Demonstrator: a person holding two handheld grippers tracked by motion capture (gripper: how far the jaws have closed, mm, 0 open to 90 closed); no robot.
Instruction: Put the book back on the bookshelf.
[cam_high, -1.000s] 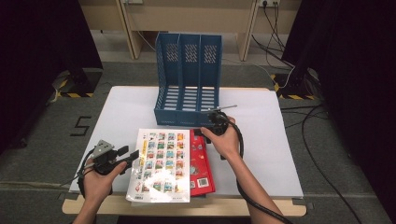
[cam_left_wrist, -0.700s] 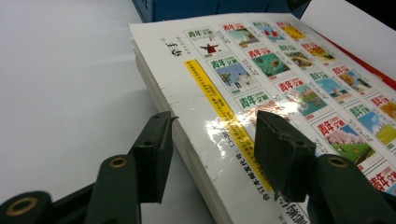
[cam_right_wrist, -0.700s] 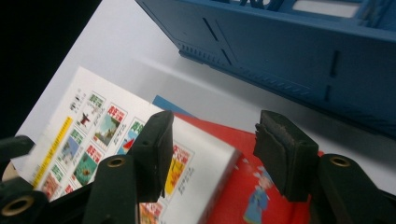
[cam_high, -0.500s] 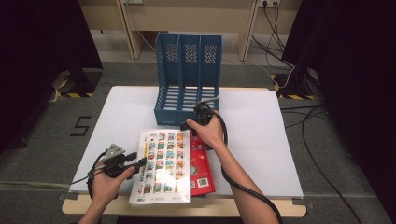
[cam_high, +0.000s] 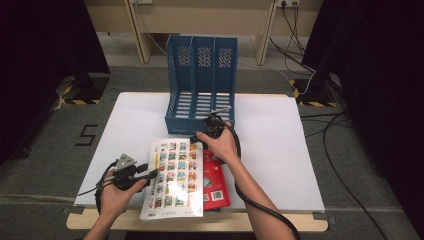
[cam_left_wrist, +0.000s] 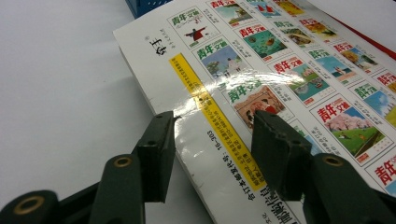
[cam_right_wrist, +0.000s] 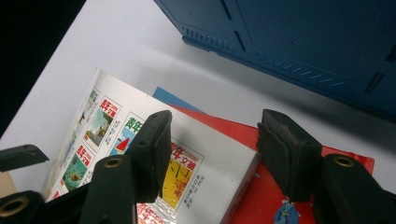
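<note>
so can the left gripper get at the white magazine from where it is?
Probably yes. The left gripper is open and already straddles the near long edge of the white magazine, one jaw over the cover, one beside it on the table. Nothing lies between. The right gripper sits at the far corner.

Looking straight down the left gripper (cam_left_wrist: 212, 140), jaws spread wide apart and straddling the near edge of a glossy white magazine (cam_left_wrist: 261, 79) lying flat on the white table (cam_left_wrist: 60, 93). One jaw just off the page edge over bare table, the other hanging over the cover by the yellow strip (cam_left_wrist: 212, 114) of print, neither clearly pressing down. Cover packed with rows of little colourful pictures, a sliver of red book (cam_left_wrist: 359, 35) poking out along its far side, plus a blue corner (cam_left_wrist: 144, 4) right at the top.
</note>
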